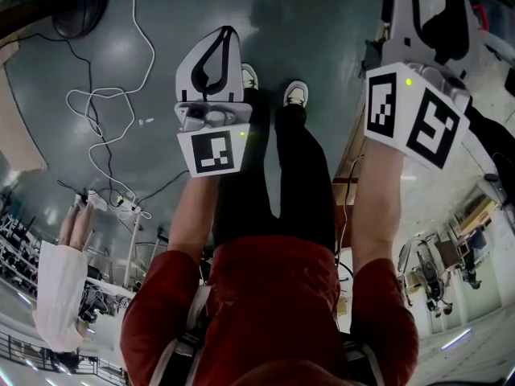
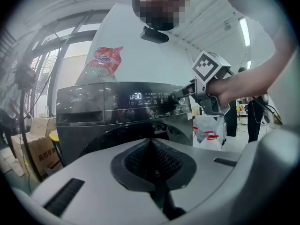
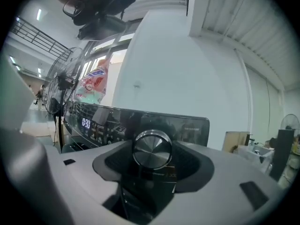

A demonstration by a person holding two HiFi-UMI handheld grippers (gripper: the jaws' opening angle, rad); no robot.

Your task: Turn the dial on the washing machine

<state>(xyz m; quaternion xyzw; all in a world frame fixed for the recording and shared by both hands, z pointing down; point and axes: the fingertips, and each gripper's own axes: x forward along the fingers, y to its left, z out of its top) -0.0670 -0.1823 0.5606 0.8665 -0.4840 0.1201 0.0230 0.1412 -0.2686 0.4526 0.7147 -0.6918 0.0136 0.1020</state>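
Left hand-held gripper (image 2: pixel 151 149): jaws together, empty, back from the washing machine (image 2: pixel 93 121). Dial (image 3: pixel 152 149) is at the panel's right end, with the right hand-held gripper (image 3: pixel 151 159) clamped on it. To turn: squeeze evenly, roll the wrist about the knob's axis, don't slip.

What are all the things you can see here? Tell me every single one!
Front-loading washing machine: one, dark grey, ahead of both grippers.
Round metal dial: one, silver, on the machine's panel.
Printed bag: one, red and white, on top of the machine.
Standing fan: one, black, beside the machine.
Cardboard boxes: count unclear, brown, left of the machine.
Plastic bag: one, white with red, right of the machine.
Cable: at least one, white, looping on the grey floor.
Shoes: two, white, on the floor.
Left gripper: one, grey, shut, empty.
Right gripper: one, grey, closed on the dial.
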